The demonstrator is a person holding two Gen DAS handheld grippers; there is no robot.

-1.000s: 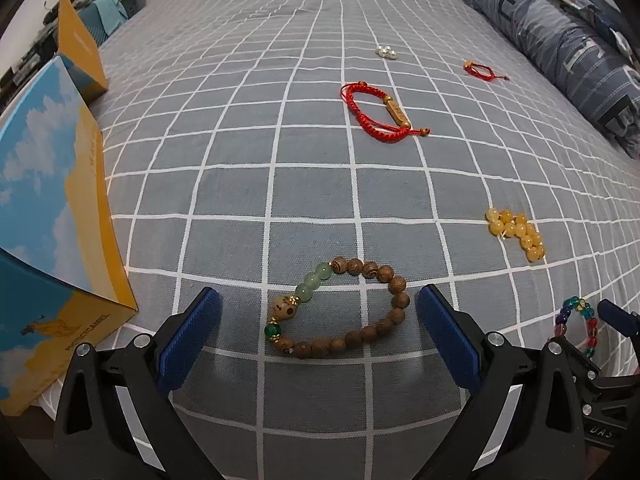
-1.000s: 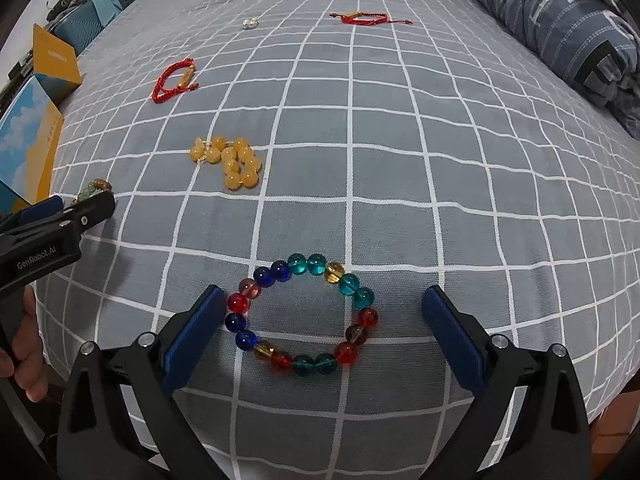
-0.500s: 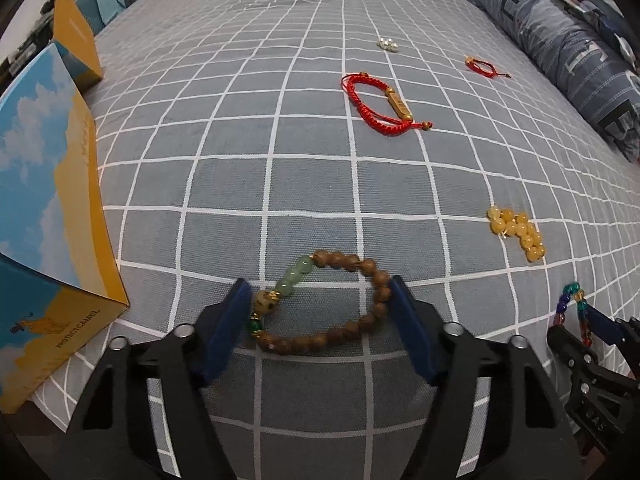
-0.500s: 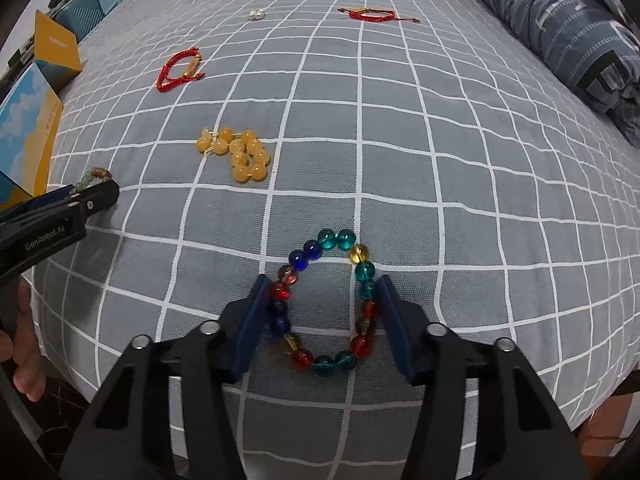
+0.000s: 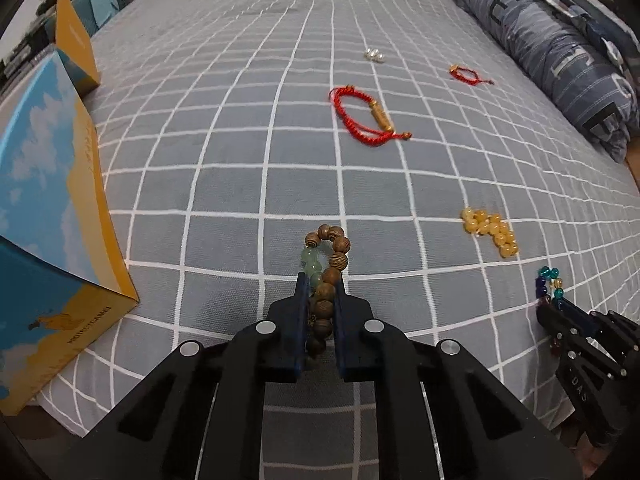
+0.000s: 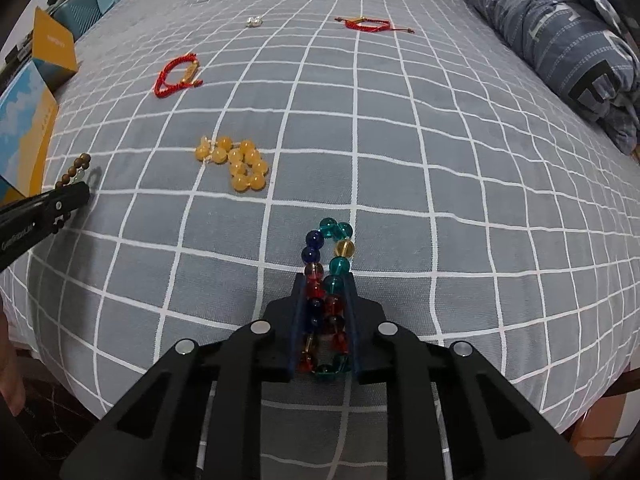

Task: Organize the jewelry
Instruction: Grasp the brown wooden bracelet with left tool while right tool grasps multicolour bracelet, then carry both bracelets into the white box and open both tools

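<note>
My left gripper (image 5: 320, 284) is shut on a wooden bead bracelet (image 5: 328, 264) with green beads, squeezed into a narrow loop on the grey checked bedspread. My right gripper (image 6: 325, 280) is shut on a bracelet of coloured glass beads (image 6: 330, 256), also squeezed flat. The right gripper shows at the right edge of the left wrist view (image 5: 554, 304), and the left gripper shows at the left edge of the right wrist view (image 6: 76, 196). A yellow bead bracelet (image 6: 236, 162), a red cord bracelet (image 5: 366, 114), a smaller red cord bracelet (image 5: 466, 74) and pearl earrings (image 5: 374, 55) lie farther up the bed.
A blue and yellow box (image 5: 44, 208) with an open lid stands at the left of the bed. A folded blue patterned quilt (image 5: 560, 52) runs along the right side. The near edge of the bed is just below both grippers.
Both grippers went from wide open around their bracelets to shut on them. Each bracelet has been squeezed from a round ring into a narrow loop.
</note>
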